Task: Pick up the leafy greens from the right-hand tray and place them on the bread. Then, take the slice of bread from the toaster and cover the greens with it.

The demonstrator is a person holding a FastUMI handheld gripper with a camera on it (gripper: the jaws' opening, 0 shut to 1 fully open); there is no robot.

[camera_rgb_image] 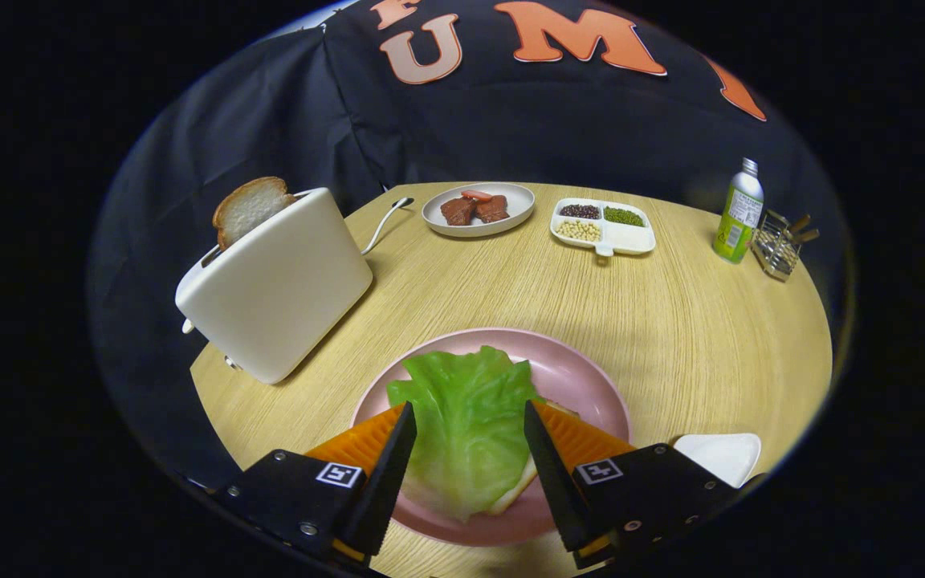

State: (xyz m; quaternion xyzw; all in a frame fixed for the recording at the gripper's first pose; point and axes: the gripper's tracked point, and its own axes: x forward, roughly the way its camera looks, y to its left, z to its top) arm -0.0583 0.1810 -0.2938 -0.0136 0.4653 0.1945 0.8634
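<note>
The jaws stand apart, released, one on either side of the leafy greens (466,425), and neither presses on the leaf. The gripper (469,421) hangs low over the near rim of a pink plate (583,385) on the round wooden table (671,321). The greens lie spread between the jaws and reach a little beyond their tips; a pale edge of bread (515,491) peeks out from under the leaf on the plate, so the greens rest on top of it.

Beyond the jaws and off to the left stands a white toaster (278,285), tilted in the view, with a slice of bread (247,207) sticking up out of its slot. Just beside the right jaw, near the table's edge, lies a small white tray (721,455).

Far ahead of the jaws, a white plate (511,215) holds brown pieces of food, and just to its right a divided dish (631,237) carries beans and grains in separate compartments. Further right stand a green bottle (739,213) and a small wire rack (778,245), close together.
</note>
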